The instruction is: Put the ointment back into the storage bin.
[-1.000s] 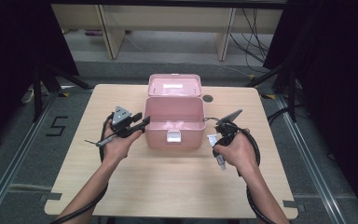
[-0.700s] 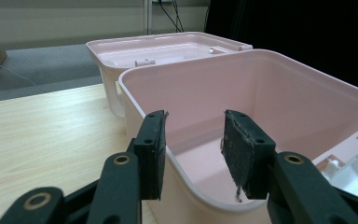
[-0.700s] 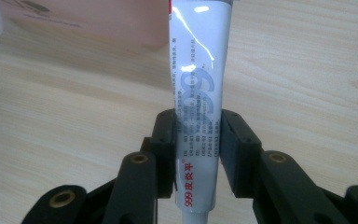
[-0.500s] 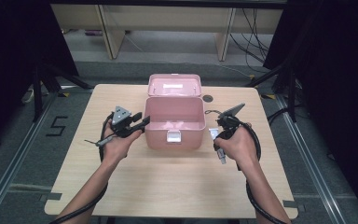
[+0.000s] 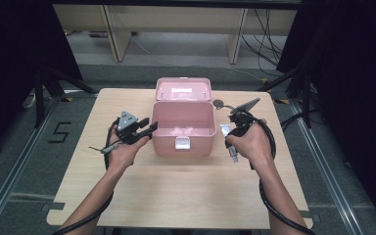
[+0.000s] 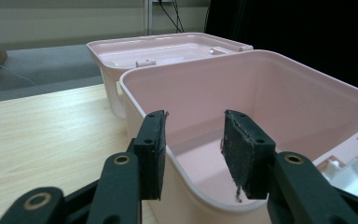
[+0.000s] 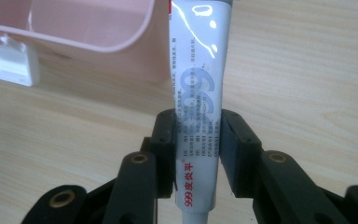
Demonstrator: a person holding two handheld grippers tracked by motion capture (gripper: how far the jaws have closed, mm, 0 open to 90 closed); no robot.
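Observation:
A pink plastic box (image 5: 183,128) stands open at the table's middle, its lid (image 5: 183,90) folded back behind it. The inside of the box (image 6: 279,107) holds nothing that I can see. My left gripper (image 5: 152,128) is open at the box's left side, and its jaws (image 6: 196,149) straddle the wall's rim, one outside and one inside. To the right of the box, my right gripper (image 5: 229,142) is shut on a white tube (image 7: 199,93) with blue and red print. The tube (image 5: 224,130) hangs just above the table beside the box's right wall.
A white latch (image 5: 182,143) sits on the box's front. A small dark round object (image 5: 219,104) lies behind the box's right corner. Bare wooden table (image 5: 186,191) spreads in front of the box. Dark stands and cables flank the table.
My right gripper with the tube has shifted a little farther from the front edge, toward the box's right side. The left gripper has stayed at the box wall.

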